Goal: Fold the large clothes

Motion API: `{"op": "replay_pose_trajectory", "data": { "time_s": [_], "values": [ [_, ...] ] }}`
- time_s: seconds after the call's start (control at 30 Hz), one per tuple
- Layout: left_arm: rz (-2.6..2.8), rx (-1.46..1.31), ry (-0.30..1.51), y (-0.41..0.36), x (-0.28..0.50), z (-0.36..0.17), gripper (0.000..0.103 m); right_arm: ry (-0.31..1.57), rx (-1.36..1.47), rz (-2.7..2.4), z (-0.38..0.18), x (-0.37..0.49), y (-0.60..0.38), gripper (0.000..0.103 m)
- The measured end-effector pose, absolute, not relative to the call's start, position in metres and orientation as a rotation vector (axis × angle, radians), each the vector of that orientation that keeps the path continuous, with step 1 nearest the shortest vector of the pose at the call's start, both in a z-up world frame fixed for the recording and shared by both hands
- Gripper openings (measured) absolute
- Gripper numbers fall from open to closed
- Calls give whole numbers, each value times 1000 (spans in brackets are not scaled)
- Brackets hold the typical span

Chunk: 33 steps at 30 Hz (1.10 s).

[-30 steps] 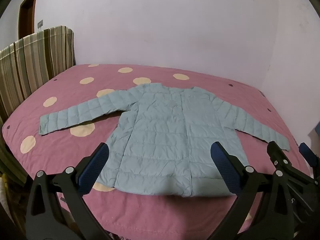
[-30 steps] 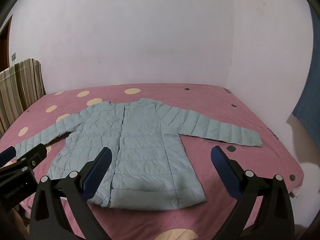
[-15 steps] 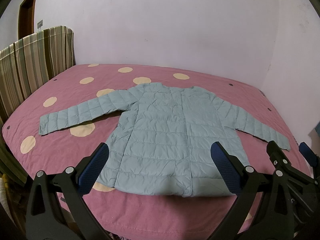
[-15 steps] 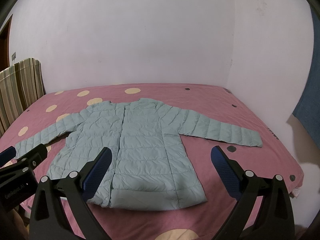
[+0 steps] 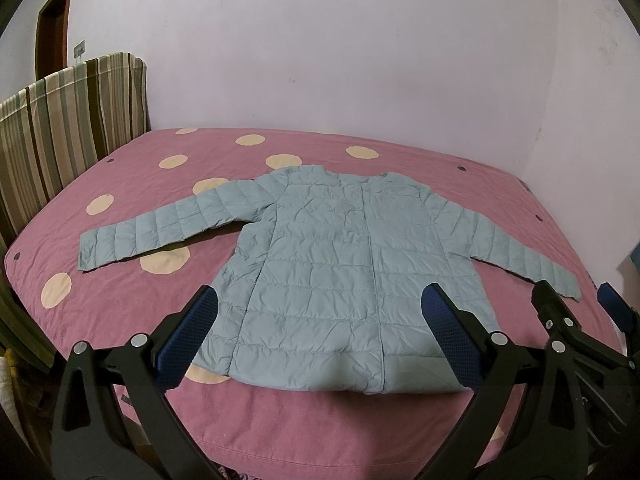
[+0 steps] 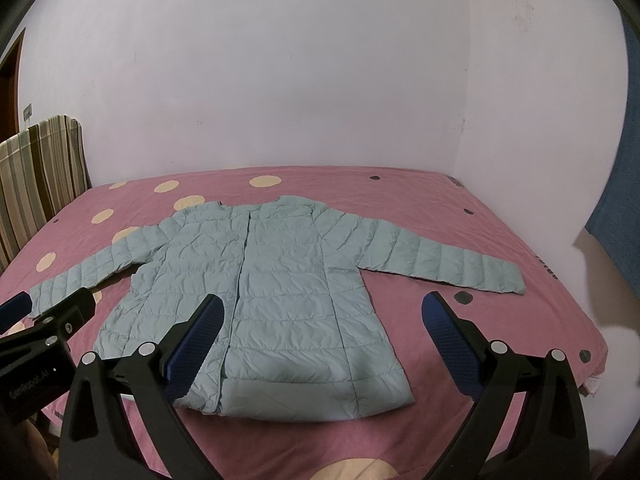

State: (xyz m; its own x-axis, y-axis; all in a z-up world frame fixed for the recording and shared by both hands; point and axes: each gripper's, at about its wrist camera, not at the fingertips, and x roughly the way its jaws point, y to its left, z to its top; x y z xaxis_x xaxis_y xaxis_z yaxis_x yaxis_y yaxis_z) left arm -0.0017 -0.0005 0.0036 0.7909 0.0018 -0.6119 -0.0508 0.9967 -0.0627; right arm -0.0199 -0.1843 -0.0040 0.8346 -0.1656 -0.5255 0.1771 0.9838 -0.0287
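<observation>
Currently, left wrist view: pale blue quilted puffer jacket (image 5: 340,280) lies flat, front up, at centre frame on the pink bed cover with cream polka dots (image 5: 128,184), both sleeves spread outward, hem toward the lower edge. Left tongs (image 5: 318,332) sit at lower centre, spread wide, holding nothing, blue pads apart above the hem. Striped brown and green headboard cover (image 5: 68,120) stands at upper left. Right tongs (image 5: 576,312) show partly at lower right.

Right wrist view: jacket (image 6: 280,288) lies centre frame, right sleeve reaching toward the right edge. Right tongs (image 6: 320,336) at lower centre are spread wide and empty. Left tongs (image 6: 52,312) show at lower left.
</observation>
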Motion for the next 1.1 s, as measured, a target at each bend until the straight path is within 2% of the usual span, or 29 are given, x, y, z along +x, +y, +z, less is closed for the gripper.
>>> {"op": "replay_pose_trajectory", "data": {
  "time_s": [1.1],
  "values": [
    [27, -75, 662, 0, -3, 0, 101, 556, 19, -182, -4, -20, -184, 98]
  ]
}}
